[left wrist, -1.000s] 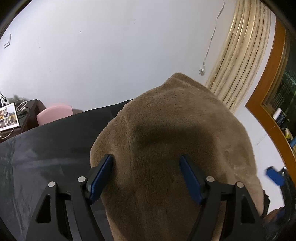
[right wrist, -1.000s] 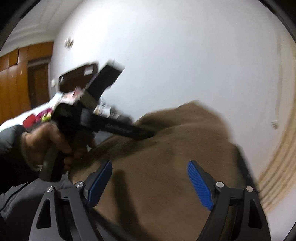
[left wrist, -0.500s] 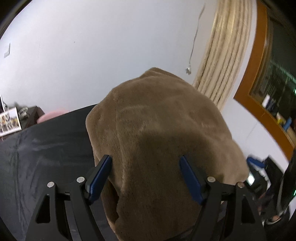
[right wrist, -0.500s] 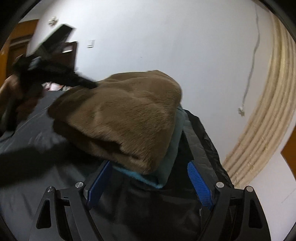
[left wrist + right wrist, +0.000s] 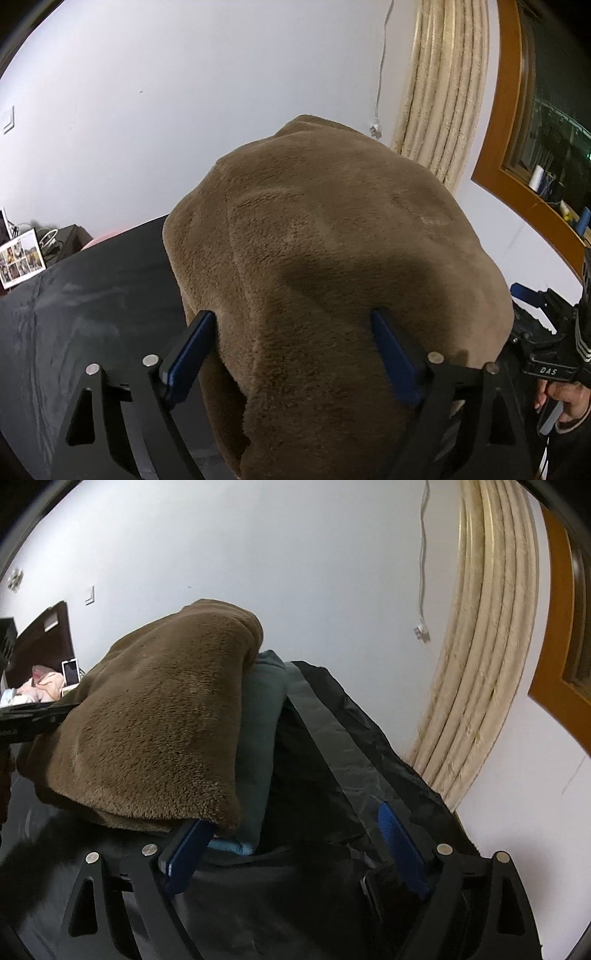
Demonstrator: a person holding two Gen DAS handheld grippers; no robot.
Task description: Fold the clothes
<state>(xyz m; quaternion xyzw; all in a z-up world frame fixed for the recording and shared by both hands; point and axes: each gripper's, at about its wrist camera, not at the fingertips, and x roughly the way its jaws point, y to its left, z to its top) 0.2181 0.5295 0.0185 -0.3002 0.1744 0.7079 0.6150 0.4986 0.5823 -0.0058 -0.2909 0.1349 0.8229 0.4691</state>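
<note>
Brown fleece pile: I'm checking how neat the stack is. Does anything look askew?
Yes. The brown fleece sits off-centre on the teal garment, overhanging its near edge by the right tongs. No damage is visible.

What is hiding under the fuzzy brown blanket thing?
Under the brown fleece garment lies a folded teal garment, its edge peeking out, on the dark bed cover. Anything deeper underneath is covered.

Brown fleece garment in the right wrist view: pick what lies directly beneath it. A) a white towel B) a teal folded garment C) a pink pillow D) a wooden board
B. The brown fleece garment rests on a teal folded garment, whose edge shows along the fleece's right side, above the dark bedcover.
</note>
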